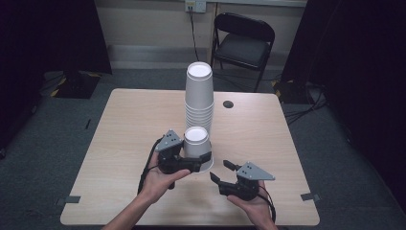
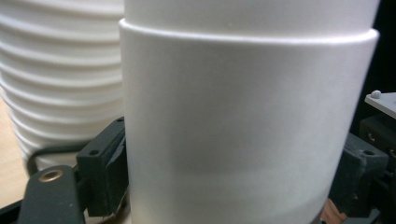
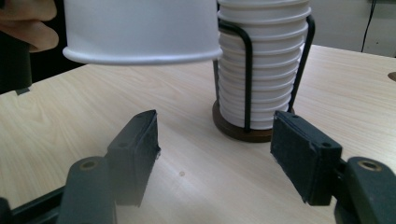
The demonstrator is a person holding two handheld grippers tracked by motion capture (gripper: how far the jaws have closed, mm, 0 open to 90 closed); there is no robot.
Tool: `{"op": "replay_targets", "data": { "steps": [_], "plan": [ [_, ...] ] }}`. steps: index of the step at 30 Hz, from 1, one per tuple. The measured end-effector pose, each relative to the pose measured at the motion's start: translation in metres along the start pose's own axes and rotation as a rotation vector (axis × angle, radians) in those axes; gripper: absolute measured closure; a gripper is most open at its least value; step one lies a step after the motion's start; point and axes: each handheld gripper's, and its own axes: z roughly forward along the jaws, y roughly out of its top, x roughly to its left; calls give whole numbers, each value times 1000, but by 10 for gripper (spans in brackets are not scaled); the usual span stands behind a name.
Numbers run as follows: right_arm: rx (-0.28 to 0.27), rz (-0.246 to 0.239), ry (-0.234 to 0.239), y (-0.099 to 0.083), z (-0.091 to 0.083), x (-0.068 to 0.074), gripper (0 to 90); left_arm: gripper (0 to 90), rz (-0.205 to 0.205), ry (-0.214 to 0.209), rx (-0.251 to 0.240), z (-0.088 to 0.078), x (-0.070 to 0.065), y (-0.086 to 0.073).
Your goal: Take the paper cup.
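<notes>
Left gripper (image 1: 195, 160) clamped, right gripper (image 1: 222, 171) agape

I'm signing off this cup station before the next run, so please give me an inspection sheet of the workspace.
Surface: light wood table with a dark round hole near the far edge.
Job's things: upside-down white cup, lifted off the table; tall cup stack in a black wire holder on a dark round base.
Clutter: nothing seen.
Tongs: left tongs shut on the cup's wall; right tongs open, nothing between the jaws.
Cables: black lead from the left tongs; loose cables on the floor at right.
Surroundings: black folding chair, wall socket, grey floor, dark curtains.
</notes>
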Motion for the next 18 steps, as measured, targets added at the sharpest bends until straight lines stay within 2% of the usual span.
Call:
{"op": "replay_targets", "data": {
  "steps": [3, 5, 7, 9, 13, 15, 18],
  "plan": [
    [-3, -11, -2, -2, 1, 2, 329, 163, -56, -11, 4, 1, 2, -5],
    [-13, -17, -5, -3, 1, 3, 331, 163, -110, -21, 15, 2, 3, -11],
    [-24, -19, 3, -3, 2, 4, 335, 163, -127, -18, 27, 3, 5, -14],
    [-29, -27, 6, -3, 2, 6, 341, 164, -127, -15, 42, 4, 6, -16],
    [-40, -44, 10, -3, 4, 10, 348, 164, -161, -31, 60, 6, 8, -19],
    [-43, -48, 12, -3, 4, 11, 351, 164, -189, -41, 56, 7, 7, -19],
    [-57, -41, 19, -3, 4, 12, 355, 164, -207, -52, 56, 7, 7, -19]
  ]
}}
